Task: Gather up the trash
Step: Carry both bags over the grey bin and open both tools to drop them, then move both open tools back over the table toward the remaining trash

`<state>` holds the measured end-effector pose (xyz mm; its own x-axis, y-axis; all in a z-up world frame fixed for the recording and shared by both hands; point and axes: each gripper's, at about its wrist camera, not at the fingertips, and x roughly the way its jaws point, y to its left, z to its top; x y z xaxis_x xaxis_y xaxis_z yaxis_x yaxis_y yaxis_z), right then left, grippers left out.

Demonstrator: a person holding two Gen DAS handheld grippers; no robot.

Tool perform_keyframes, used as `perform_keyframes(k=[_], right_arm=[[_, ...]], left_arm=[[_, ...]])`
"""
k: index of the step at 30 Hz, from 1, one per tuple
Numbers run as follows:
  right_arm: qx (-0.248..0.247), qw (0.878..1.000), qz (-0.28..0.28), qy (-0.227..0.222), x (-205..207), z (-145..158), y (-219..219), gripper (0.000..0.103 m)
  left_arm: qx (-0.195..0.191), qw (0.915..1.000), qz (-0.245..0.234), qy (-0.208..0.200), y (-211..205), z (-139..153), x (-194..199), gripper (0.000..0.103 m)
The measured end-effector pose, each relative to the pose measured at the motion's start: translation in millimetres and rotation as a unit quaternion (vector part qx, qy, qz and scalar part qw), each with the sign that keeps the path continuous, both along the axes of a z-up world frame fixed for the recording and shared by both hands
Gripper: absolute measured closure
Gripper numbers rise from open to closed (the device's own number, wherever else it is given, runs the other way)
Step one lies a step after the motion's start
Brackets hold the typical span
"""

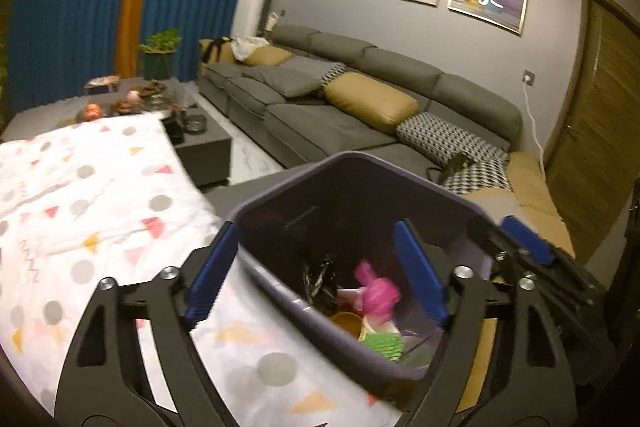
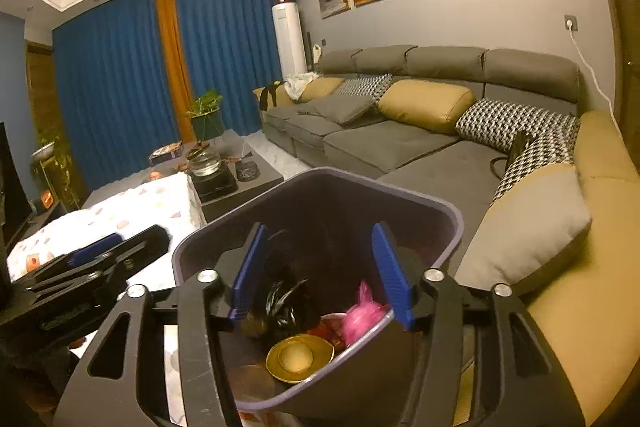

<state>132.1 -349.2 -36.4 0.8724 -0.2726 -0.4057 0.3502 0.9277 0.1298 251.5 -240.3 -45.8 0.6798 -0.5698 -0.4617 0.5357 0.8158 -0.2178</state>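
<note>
Item: one purple bin [image 1: 280, 203], at the patterned cloth's [image 1: 100, 195] right edge, before the sofa [image 2: 400, 143].
Contents, counted: one pink bag [image 2: 362, 317], one black bag [image 2: 286, 297], one gold dish [image 2: 300, 357], one green piece [image 1: 384, 345].
Left gripper [image 1: 316, 271]: jaws apart, empty, straddling the bin's near rim.
Right gripper [image 2: 320, 273]: jaws apart, empty, over the bin.
Advice: lift your fingers clear of the rim before turning for more trash.

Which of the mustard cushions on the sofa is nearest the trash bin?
The mustard-and-grey cushion at the sofa's corner, just right of the purple bin. The plain mustard one lies mid-sofa, and another lies at the far end.
</note>
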Motion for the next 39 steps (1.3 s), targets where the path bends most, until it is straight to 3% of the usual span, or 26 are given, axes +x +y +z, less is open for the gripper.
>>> perform_keyframes(k=[6, 15, 25, 39], right_arm=[[-0.004, 1.000, 0.001, -0.012, -13, 3, 14, 0.031], [-0.007, 0.999, 0.034, -0.016, -23, 6, 44, 0.029], [-0.014, 0.992, 0.120, -0.017, -15, 10, 119, 0.029], [-0.037, 0.970, 0.240, -0.001, -1, 1, 245, 0.029]], left_arm=[[0.019, 0.9976, 0.065, -0.014, 39, 4, -17, 0.014], [0.024, 0.9874, 0.154, -0.028, 118, 14, -50, 0.013], [0.045, 0.9588, 0.280, -0.020, 233, 7, -81, 0.013], [0.059, 0.9238, 0.378, -0.022, 344, 0, -121, 0.013]])
